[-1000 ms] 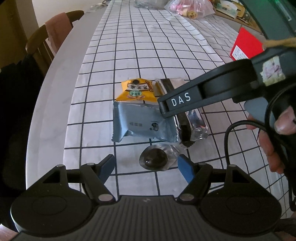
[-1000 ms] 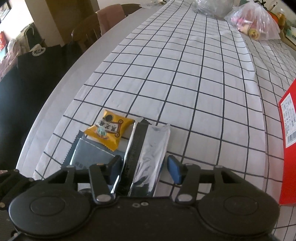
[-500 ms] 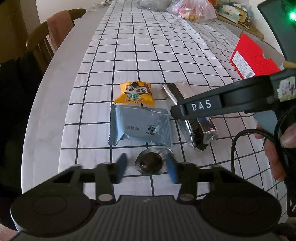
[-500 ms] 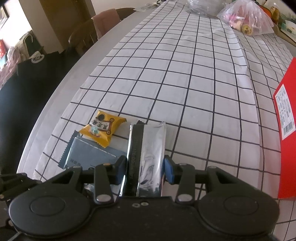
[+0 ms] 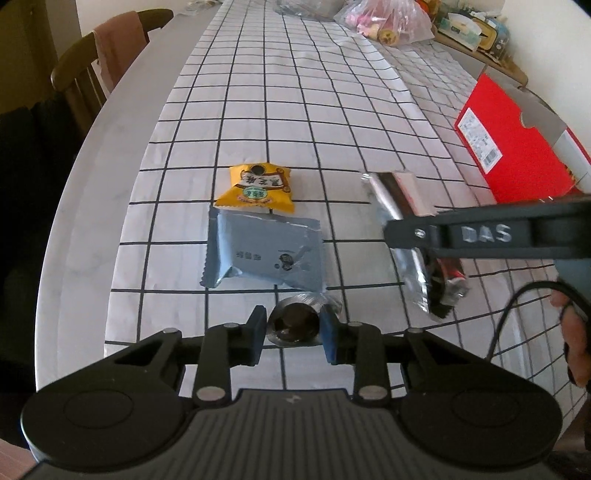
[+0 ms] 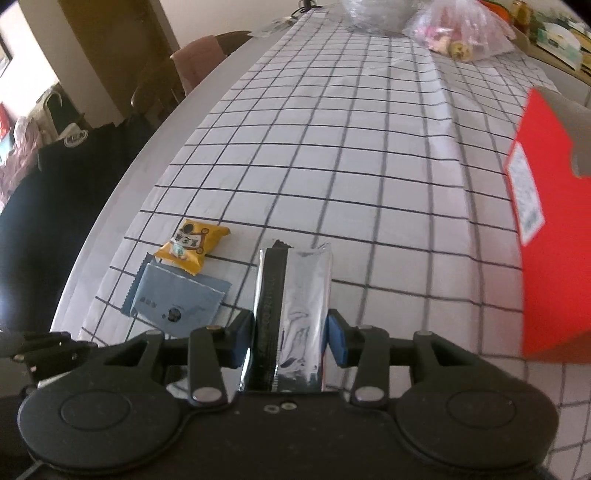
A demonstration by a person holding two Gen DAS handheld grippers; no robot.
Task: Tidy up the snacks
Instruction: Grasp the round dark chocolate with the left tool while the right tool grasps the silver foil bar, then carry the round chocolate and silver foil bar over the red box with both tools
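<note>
While gripped by both pads of the left gripper (image 5: 291, 334), low at centre of the left wrist view, sits a small round dark snack (image 5: 294, 322) in clear wrap, still down on the cloth. Just above: a grey-blue packet (image 5: 264, 251), flat, small print too blurred to read, and touching its upper edge a yellow packet (image 5: 257, 188) bearing dark characters and a green round seal, not legible. Nothing between these two and the round snack but bare cloth.

At right of the same view: the right gripper's black arm, lettered "DAS" (image 5: 485, 233), crossing in front of a long silver packet (image 5: 413, 236) held off the cloth, tilted, a strip of red and white on one face. Below it, a dark cable and part of a hand (image 5: 574, 343).

Seen from the right wrist: right gripper (image 6: 291, 338) clamped on that silver packet (image 6: 303, 295), blue pads pressing both long sides, a dark strip along its left edge.

Farther right, a red box (image 5: 517, 147) with a white printed label, unreadable. At top, a clear bag (image 5: 384, 18) of sweets.

Underneath, a white tablecloth (image 5: 295, 110) with black grid lines over a pale table (image 5: 110, 147); at upper left a wooden chair (image 5: 81, 66) draped with pinkish cloth.
</note>
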